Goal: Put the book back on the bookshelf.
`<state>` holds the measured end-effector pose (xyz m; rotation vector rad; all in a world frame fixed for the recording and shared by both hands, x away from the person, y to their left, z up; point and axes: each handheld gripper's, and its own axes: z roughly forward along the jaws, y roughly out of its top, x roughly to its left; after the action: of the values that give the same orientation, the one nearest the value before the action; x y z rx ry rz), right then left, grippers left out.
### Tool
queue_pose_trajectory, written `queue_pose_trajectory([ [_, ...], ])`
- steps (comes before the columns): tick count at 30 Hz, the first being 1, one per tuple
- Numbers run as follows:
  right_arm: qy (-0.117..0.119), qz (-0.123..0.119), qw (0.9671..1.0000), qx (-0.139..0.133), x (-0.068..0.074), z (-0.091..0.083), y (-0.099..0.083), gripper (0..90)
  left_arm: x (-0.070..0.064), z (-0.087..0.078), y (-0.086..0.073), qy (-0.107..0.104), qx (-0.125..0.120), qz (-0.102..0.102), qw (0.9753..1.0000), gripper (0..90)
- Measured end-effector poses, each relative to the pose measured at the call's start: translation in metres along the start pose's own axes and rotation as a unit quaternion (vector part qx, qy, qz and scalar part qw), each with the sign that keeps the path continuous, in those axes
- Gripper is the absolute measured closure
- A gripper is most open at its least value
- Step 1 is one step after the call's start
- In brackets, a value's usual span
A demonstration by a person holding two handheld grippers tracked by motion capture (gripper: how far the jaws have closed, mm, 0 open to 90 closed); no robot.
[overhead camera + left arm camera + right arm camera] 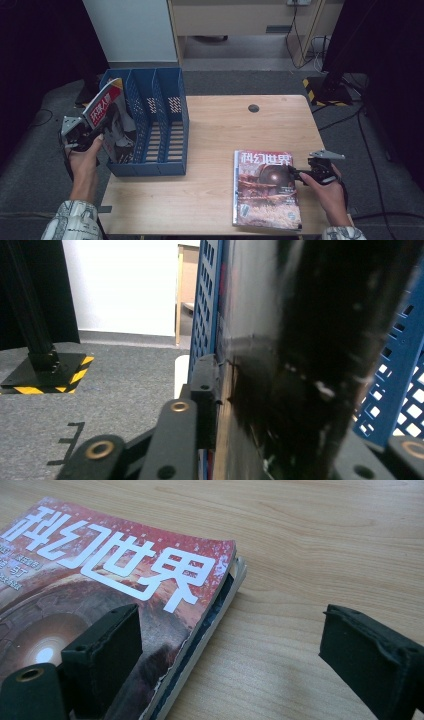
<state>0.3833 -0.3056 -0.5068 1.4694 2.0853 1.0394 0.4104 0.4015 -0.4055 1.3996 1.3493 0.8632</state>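
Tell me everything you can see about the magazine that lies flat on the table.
The red magazine lies flat, cover up, on the wooden table near its front right. Its glossy cover bears large white Chinese characters above a dark sphere. It rests on another, thinner publication whose edges show beneath. The right gripper is open, with one jaw over the cover and the other beyond the magazine's right edge.

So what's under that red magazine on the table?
Under the red magazine lies at least one more magazine, its pale edge peeking out at the corner. Its cover is hidden. Below them is the wooden table.
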Motion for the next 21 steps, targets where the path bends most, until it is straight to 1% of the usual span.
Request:
queue_pose_trajectory([
  [2,0.0,-0.001,1.0,0.001,0.0,0.0,0.0,9.9,0.0,-0.001,-0.001,0.002,-0.001,-0.003,1.0,63.3],
  [5,0.001,-0.001,1.0,0.001,0.0,0.0,0.0,9.9,-0.001,-0.003,-0.003,0.002,-0.001,-0.005,1.0,58.2],
  [9,0.002,-0.002,1.0,0.003,0.0,0.001,0.0,9.5,-0.001,-0.005,-0.003,-0.004,0.002,-0.005,1.0,55.1],
  [12,0.002,0.001,1.0,0.002,0.0,0.001,0.0,9.4,-0.002,-0.007,-0.005,-0.005,0.005,0.0,1.0,52.0],
  [16,0.002,-0.001,1.0,0.004,0.0,0.001,0.0,9.4,-0.004,-0.01,-0.007,-0.004,0.008,0.009,0.9999,48.5],
  [18,0.002,-0.002,1.0,0.004,0.0,0.001,0.0,9.4,-0.003,-0.011,-0.007,-0.003,0.007,0.006,1.0,47.4],
  [21,0.002,-0.001,1.0,0.002,0.0,0.001,0.0,9.4,-0.003,-0.013,-0.008,-0.002,0.009,0.008,0.9999,46.1],
])
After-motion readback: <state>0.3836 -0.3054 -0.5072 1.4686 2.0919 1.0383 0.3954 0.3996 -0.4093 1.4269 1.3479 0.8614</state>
